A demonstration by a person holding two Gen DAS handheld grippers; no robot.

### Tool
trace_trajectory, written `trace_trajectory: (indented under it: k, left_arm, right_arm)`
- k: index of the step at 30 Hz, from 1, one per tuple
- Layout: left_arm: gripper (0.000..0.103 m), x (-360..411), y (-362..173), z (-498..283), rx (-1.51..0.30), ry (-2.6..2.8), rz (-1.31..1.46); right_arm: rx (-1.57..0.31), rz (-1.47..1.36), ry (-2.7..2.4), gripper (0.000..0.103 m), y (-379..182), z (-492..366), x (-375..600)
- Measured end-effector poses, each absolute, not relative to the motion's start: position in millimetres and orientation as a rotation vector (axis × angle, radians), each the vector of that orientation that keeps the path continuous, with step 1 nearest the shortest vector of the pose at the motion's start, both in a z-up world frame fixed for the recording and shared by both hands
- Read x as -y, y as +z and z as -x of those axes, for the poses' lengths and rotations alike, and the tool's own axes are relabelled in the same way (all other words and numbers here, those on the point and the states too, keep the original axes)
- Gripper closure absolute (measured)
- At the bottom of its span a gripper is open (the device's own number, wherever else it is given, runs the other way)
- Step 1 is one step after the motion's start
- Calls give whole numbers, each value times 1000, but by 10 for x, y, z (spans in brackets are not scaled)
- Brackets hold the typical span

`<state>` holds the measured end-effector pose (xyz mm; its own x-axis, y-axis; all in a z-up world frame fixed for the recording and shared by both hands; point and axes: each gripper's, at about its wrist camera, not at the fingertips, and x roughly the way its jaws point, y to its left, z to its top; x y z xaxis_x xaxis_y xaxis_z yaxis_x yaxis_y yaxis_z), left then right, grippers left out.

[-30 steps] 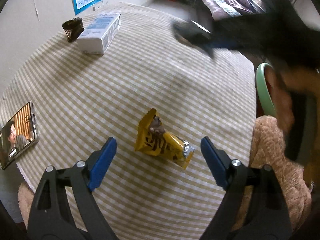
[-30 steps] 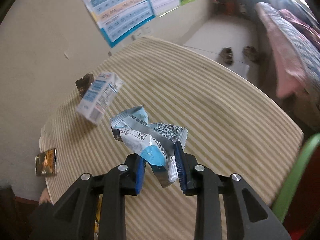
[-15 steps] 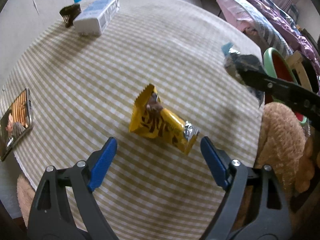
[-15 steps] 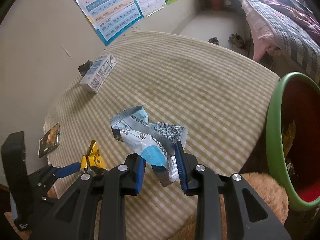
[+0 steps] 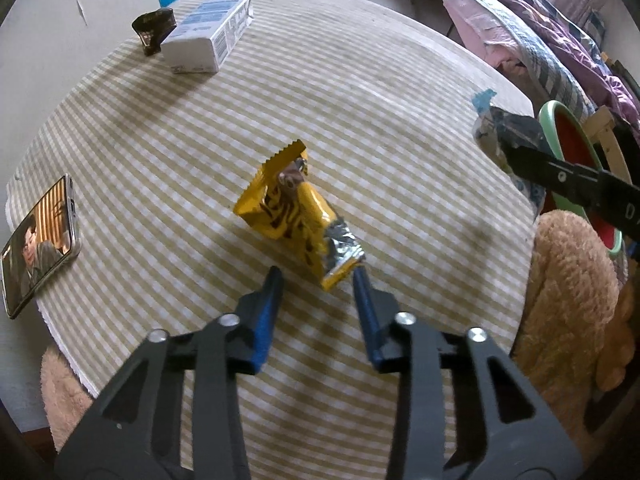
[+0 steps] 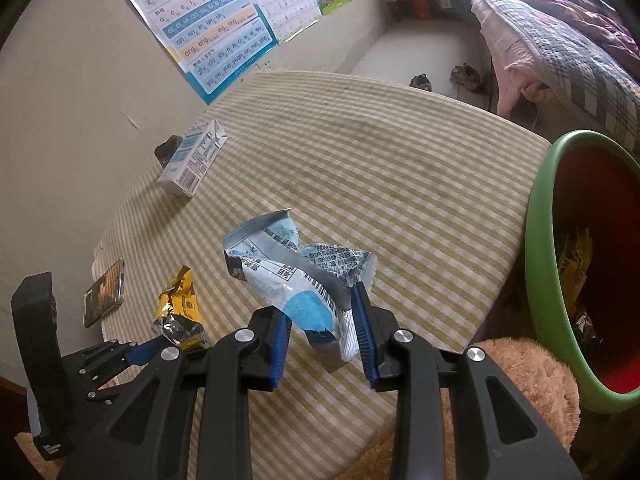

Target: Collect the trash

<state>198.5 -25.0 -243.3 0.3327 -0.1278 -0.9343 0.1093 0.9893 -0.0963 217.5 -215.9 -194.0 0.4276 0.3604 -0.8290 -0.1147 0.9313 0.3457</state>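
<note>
A yellow snack wrapper (image 5: pixel 294 218) with a silver end lies on the checked table; it also shows in the right wrist view (image 6: pixel 180 314). My left gripper (image 5: pixel 318 276) is partly closed around its silver end, the right finger touching it, the left finger a little apart. My right gripper (image 6: pixel 322 312) is shut on a blue-and-white wrapper (image 6: pixel 298 274), held above the table near the bin; the wrapper shows in the left wrist view (image 5: pixel 498 132). A green bin (image 6: pixel 548 216) with a red inside stands past the table's right edge.
A white-and-blue carton (image 5: pixel 210 34) and a dark wrapper (image 5: pixel 154 30) lie at the table's far left. A phone (image 5: pixel 38 244) lies at the left edge. A brown plush thing (image 5: pixel 568 296) sits by the bin. A bed (image 6: pixel 560 40) is behind.
My left gripper has narrowed from wide open and moved up to the yellow wrapper's silver end. My right gripper has carried the blue-and-white wrapper toward the green bin.
</note>
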Motion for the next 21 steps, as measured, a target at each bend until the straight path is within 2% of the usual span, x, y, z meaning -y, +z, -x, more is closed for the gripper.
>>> trace_trajectory:
  k: [4, 21]
  left_arm:
    - [80, 235, -2396, -1992, -1213, -162, 22]
    - [80, 52, -2214, -2001, -1164, -155, 90]
  right_arm:
    - [-1092, -255, 299, 73, -1938, -2166, 2165]
    - [-1109, -281, 294, 73, -1985, -2179, 2192]
